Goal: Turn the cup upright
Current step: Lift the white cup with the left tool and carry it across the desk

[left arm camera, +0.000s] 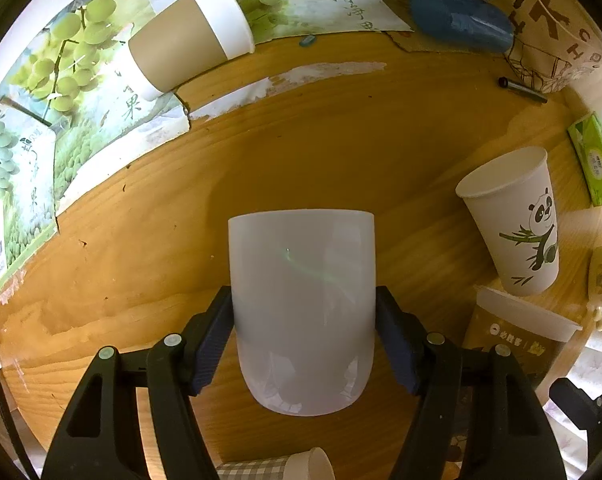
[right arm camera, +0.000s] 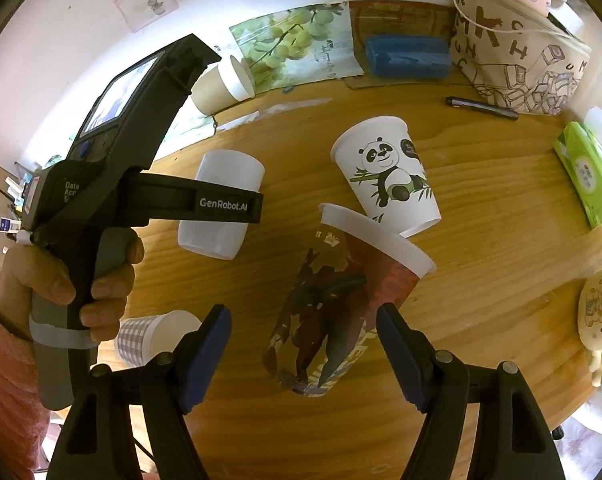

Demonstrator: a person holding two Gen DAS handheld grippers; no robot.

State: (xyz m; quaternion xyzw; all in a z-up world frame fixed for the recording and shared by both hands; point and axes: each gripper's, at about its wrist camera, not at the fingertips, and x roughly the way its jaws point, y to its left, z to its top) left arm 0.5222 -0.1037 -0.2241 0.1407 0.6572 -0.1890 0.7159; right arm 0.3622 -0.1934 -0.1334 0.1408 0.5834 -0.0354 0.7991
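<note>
Fingers of the left hand-held gripper (left arm camera: 304, 344) are clamped on the white cup (left arm camera: 301, 308), held lying sideways above the desk (left arm camera: 341, 152). Right hand-held gripper (right arm camera: 304, 356) waits, spread apart, over a patterned paper cup (right arm camera: 341, 300). Next, I'd guess, comes a wrist roll bringing the mouth upward before lowering it.

Wood table (right arm camera: 481, 280) – cups, pen (right arm camera: 481, 107), tissue pk (right arm camera: 587, 176).

A plain white cup (left arm camera: 301, 312), a white panda-printed cup (right arm camera: 387, 178), a gingham-checked cup (right arm camera: 149, 338), and blue tool pads (right arm camera: 205, 356).
</note>
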